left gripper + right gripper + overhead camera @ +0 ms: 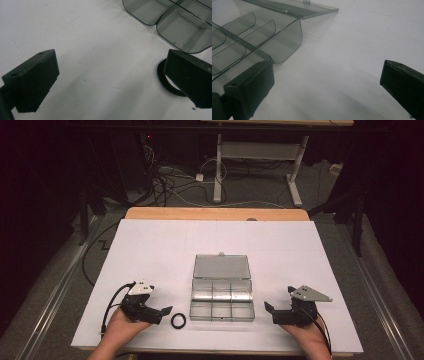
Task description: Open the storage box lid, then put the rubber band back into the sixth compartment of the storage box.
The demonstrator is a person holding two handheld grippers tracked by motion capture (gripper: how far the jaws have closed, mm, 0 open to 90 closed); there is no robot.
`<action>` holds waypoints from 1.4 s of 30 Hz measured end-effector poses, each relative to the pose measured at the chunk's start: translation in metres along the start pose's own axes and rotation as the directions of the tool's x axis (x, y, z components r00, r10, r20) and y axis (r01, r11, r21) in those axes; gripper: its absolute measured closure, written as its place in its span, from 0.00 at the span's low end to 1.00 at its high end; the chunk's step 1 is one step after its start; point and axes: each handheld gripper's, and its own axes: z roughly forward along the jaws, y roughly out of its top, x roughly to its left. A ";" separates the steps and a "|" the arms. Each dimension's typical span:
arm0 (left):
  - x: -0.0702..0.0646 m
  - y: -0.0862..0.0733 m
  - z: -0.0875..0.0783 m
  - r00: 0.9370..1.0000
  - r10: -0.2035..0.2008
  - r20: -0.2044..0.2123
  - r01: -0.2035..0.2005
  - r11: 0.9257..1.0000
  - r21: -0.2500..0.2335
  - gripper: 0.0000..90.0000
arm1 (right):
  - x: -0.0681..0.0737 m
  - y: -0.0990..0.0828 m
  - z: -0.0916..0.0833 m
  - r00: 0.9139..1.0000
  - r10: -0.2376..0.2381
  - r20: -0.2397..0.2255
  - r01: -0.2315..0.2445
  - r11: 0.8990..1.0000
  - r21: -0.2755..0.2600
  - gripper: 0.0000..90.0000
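Observation:
A clear plastic compartment box (202, 308) lies open in the middle of the white table sheet, its lid (221, 267) folded back flat behind it. A black ring (172, 321) lies flat on the sheet just left of the box's near corner. My left gripper (164, 314) rests low at the near left, open, with the ring (161, 75) partly hidden behind its right jaw and the box (180, 27) beyond. My right gripper (271, 314) sits near the box's right side, open with nothing between its jaws (327, 65). The box's compartments (262, 37) look bare.
The white sheet (150, 250) covers a wooden table (215, 213) whose far edge shows behind it. Beyond it are a floor with cables (170, 185) and a white table frame (255, 160). Dark surroundings flank both sides.

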 end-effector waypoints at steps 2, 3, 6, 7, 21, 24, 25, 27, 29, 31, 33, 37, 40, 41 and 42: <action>-0.003 0.001 0.000 1.000 0.005 0.010 -0.005 1.000 0.003 0.02 | 0.000 0.000 -0.001 1.000 -0.003 0.003 0.003 1.000 0.001 0.00; -0.004 0.002 0.001 1.000 0.010 0.011 -0.010 1.000 0.008 0.02 | 0.000 -0.001 -0.003 1.000 -0.001 0.002 0.001 1.000 -0.001 0.00; -0.008 0.002 0.002 0.999 0.025 0.023 -0.026 1.000 0.016 0.04 | -0.001 -0.002 -0.007 1.000 -0.005 0.013 0.005 1.000 -0.005 0.00; -0.009 0.002 0.002 0.999 0.035 0.024 -0.036 0.999 0.016 0.06 | 0.000 -0.003 -0.009 1.000 -0.001 0.016 0.002 1.000 -0.004 0.00; -0.023 0.002 0.009 0.991 0.076 0.113 -0.084 0.994 0.065 0.27 | 0.000 -0.007 -0.012 0.999 -0.016 0.028 0.016 1.000 -0.021 0.00; -0.027 -0.002 0.008 0.989 0.085 0.117 -0.094 0.993 0.066 0.36 | 0.000 -0.008 -0.013 0.999 -0.015 0.028 0.016 0.999 -0.028 0.00; -0.028 -0.003 0.007 0.989 0.083 0.121 -0.092 0.994 0.064 0.38 | 0.000 -0.008 -0.013 1.000 -0.016 0.027 0.017 0.999 -0.031 0.00; -0.031 -0.006 0.007 0.988 0.089 0.127 -0.098 0.993 0.063 0.43 | 0.000 -0.008 -0.012 0.999 -0.020 0.027 0.020 0.999 -0.032 0.00; -0.034 -0.006 0.008 0.986 0.106 0.125 -0.115 0.991 0.070 0.48 | 0.000 -0.008 -0.012 0.999 -0.025 0.024 0.025 0.999 -0.026 0.00; -0.037 -0.006 0.008 0.987 0.114 0.116 -0.123 0.990 0.073 0.53 | 0.000 -0.009 -0.012 0.999 -0.027 0.024 0.027 0.999 -0.028 0.00; -0.038 -0.005 0.008 0.987 0.112 0.116 -0.121 0.990 0.073 0.56 | 0.000 -0.009 -0.012 0.999 -0.028 0.024 0.028 0.999 -0.028 0.00; -0.036 -0.006 0.008 0.987 0.110 0.118 -0.116 0.992 0.050 0.64 | 0.000 -0.009 -0.012 0.999 -0.026 0.020 0.026 0.999 -0.030 0.00; -0.035 -0.008 0.008 0.987 0.118 0.113 -0.123 0.992 0.040 0.70 | 0.000 -0.009 -0.012 0.999 -0.028 0.021 0.028 0.999 -0.027 0.00; -0.036 -0.008 0.008 0.986 0.122 0.114 -0.127 0.991 0.037 0.73 | 0.000 -0.009 -0.012 0.999 -0.029 0.022 0.029 0.999 -0.027 0.00; -0.036 -0.008 0.009 0.986 0.126 0.111 -0.131 0.991 0.036 0.74 | 0.000 -0.009 -0.012 0.999 -0.028 0.023 0.029 0.999 -0.027 0.00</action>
